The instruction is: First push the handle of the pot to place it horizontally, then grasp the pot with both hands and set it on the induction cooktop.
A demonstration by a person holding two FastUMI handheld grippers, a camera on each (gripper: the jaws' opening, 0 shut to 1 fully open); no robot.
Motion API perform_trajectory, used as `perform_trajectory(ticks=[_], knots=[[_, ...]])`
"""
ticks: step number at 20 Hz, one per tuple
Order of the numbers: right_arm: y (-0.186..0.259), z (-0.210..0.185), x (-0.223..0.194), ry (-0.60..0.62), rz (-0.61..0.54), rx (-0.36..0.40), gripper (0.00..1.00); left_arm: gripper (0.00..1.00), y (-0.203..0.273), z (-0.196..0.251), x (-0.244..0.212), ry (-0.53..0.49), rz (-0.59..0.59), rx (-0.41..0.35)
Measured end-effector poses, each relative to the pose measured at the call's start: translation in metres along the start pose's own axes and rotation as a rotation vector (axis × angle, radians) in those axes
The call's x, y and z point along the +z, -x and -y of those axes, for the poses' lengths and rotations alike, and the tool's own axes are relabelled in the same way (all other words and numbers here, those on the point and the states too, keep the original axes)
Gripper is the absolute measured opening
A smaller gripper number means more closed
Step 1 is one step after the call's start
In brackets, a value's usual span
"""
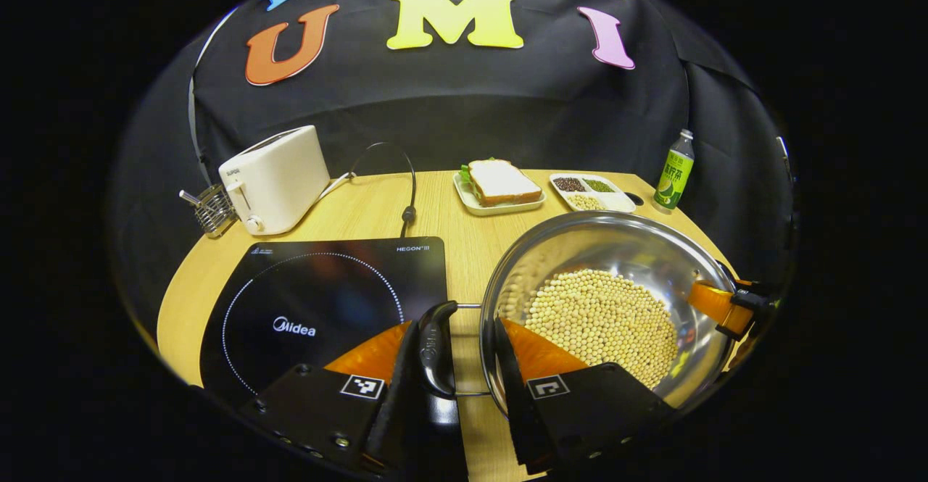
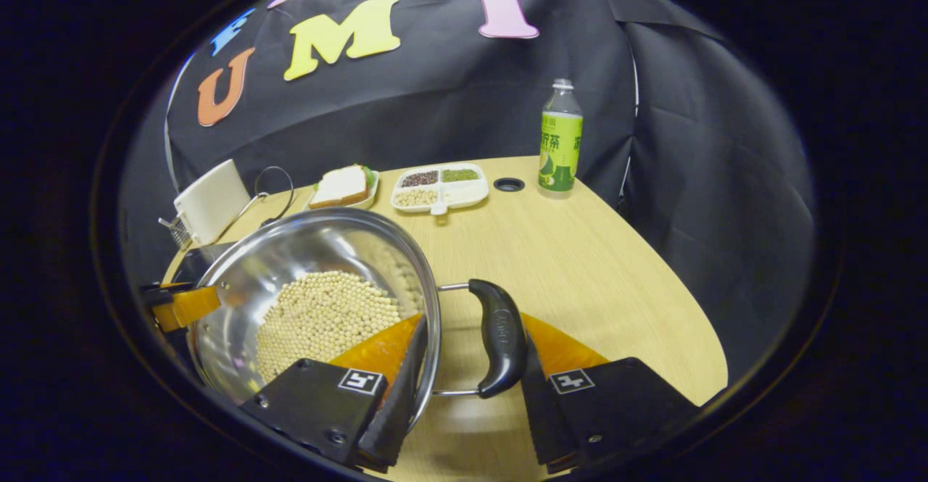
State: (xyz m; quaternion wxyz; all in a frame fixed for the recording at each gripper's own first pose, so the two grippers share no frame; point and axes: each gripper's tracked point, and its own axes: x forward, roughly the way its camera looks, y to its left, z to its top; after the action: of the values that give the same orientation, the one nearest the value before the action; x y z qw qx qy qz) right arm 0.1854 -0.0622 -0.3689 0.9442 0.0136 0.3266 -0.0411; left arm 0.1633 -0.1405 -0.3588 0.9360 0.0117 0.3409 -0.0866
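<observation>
1. Step in hand: both side handles of the pot (image 1: pixel 602 308) appear to lie level, so the push looks done and the two-handed grasp is being set.
2. Left claw (image 1: pixel 457 388): its fingers straddle the left handle (image 1: pixel 435 348) and the pot's rim. The jaws stand apart and appear not yet clenched, with the handle close against the left finger.
3. Right claw (image 2: pixel 471 388): it brackets the right handle (image 2: pixel 500 337) in the same way, one finger inside the rim and the other outside the grip. A gap shows on the inner side, so this claw is released too.
4. Location of the pot: it sits on the wooden surface (image 2: pixel 580 264), just beside the induction cooktop (image 1: pixel 319 308), which lies to its left in the left gripper view. It is not on the cooktop yet.
5. Next move, as a judgement: close both claws on the handles, lift evenly so the load stays flat, carry sideways over the dotted ring and lower.
6. Materials:
   - The pot is polished steel, round and shallow, and mirrors its contents.
   - The soybeans (image 1: pixel 598 322) are small, pale, loose spheres, likely to roll if the pot is tilted.
   - The handles are smooth dark moulded grips on thin wire brackets.
   - The cooktop is flat, glossy black glass.
   - The surface is matt pale woodgrain.
</observation>
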Motion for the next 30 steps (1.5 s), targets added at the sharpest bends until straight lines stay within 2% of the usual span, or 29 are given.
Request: perform_trajectory(ticks=[1, 9, 12, 17, 23, 30], knots=[[0.007, -0.001, -0.002, -0.005, 0.001, 0.004, 0.67, 0.57, 0.007, -0.001, 0.001, -0.003, 0.008, 0.003], [0.075, -0.026, 0.006, 0.005, 0.044, 0.028, 0.68, 0.57, 0.074, -0.025, 0.012, 0.018, 0.065, 0.018], [0.098, -0.047, 0.011, 0.011, 0.053, 0.044, 0.67, 0.56, 0.099, -0.045, 0.019, 0.012, 0.106, 0.033], [0.126, -0.097, 0.035, 0.051, 0.094, 0.074, 0.68, 0.56, 0.132, -0.088, 0.036, 0.060, 0.157, 0.057], [0.134, -0.166, 0.056, 0.068, 0.093, 0.148, 0.67, 0.56, 0.157, -0.150, 0.061, 0.079, 0.217, 0.113], [0.111, -0.239, 0.077, 0.107, 0.078, 0.196, 0.68, 0.56, 0.148, -0.215, 0.078, 0.114, 0.238, 0.170]])
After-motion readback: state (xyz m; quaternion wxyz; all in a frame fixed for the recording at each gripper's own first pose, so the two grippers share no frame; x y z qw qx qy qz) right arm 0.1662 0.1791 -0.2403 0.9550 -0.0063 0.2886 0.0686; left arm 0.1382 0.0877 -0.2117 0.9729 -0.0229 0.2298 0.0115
